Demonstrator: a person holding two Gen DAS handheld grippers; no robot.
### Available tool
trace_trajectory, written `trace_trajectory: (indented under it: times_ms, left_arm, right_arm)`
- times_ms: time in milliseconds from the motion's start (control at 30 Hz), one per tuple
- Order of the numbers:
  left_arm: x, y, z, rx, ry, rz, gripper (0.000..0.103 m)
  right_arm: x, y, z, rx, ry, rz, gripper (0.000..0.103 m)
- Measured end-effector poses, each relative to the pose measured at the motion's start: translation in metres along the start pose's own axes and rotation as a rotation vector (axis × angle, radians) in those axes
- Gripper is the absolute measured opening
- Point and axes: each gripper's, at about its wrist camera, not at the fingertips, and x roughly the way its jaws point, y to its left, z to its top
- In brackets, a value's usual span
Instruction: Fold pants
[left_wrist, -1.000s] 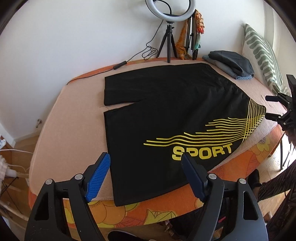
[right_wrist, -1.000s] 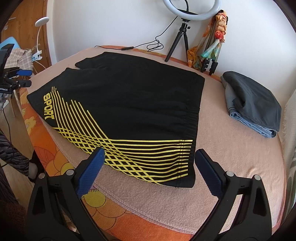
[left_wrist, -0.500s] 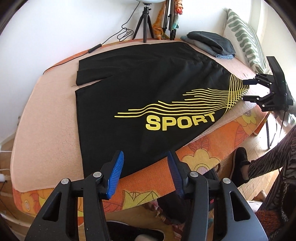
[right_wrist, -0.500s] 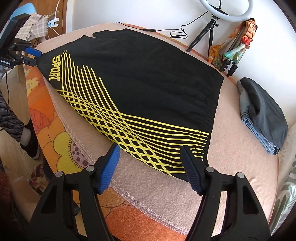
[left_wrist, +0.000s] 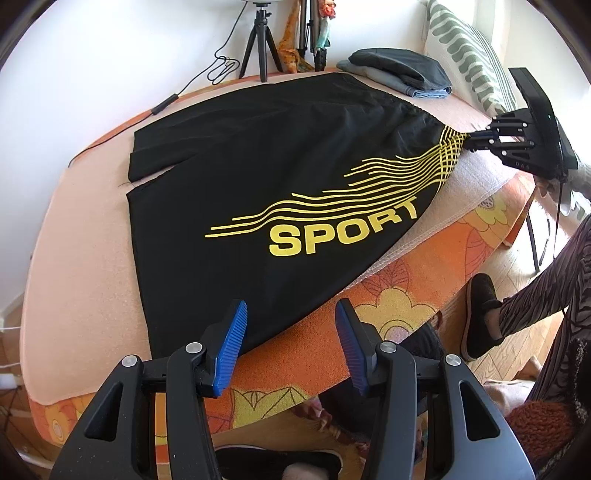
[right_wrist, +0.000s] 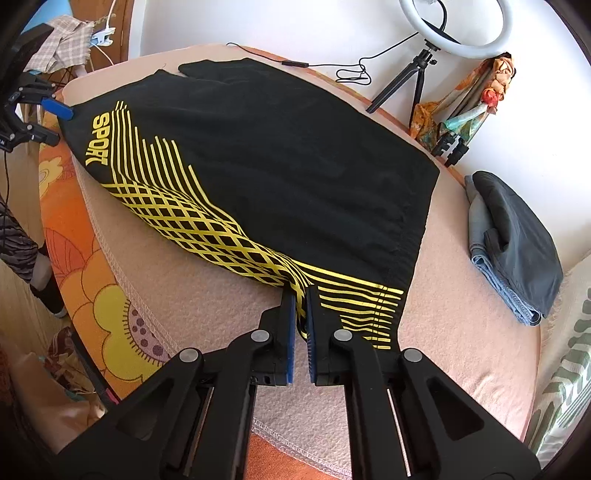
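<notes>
Black shorts (left_wrist: 258, 155) with yellow stripes and the word SPORT lie flat on a pink blanket (left_wrist: 81, 258). My left gripper (left_wrist: 290, 332) is open at the near corner of the front leg hem, one blue finger over the cloth. It also shows at the left edge of the right wrist view (right_wrist: 55, 122). My right gripper (right_wrist: 301, 295) is shut on the striped waistband corner of the shorts (right_wrist: 258, 155), which bunches into a ridge. It also shows in the left wrist view (left_wrist: 476, 142).
Folded grey and blue clothes (right_wrist: 513, 240) lie at the far end of the blanket. A ring light on a tripod (right_wrist: 417, 85) and its cable stand by the wall. A striped pillow (left_wrist: 465, 51) is behind. The person's legs and slippers (left_wrist: 484, 314) stand beside the bed's orange edge.
My right gripper has moved forward and closed on the waistband corner. My left gripper has come closer to the leg hem corner and has stayed open.
</notes>
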Motion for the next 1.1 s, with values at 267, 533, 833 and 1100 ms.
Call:
trace_trajectory:
  times_ms: [267,533,833,1100]
  left_arm:
    - [0.005,0.0,0.004,0.03,-0.004,0.094,0.049]
    - [0.011,0.008,0.005,0.028,0.003,0.138,0.043]
    - [0.009,0.018,0.011,-0.003,-0.049,0.139,0.001]
    - [-0.018,0.031,0.033,-0.057,-0.175,0.153,0.0]
  right_arm:
    - [-0.013,-0.01,0.022,0.06,-0.064,-0.017,0.004]
    - [-0.023,-0.012,0.027,0.088,-0.098,-0.021,0.004]
    - [-0.024,-0.008,0.023,0.094,-0.095,-0.026,0.004]
    - [-0.036,-0.011,0.027,0.123,-0.131,-0.072,0.004]
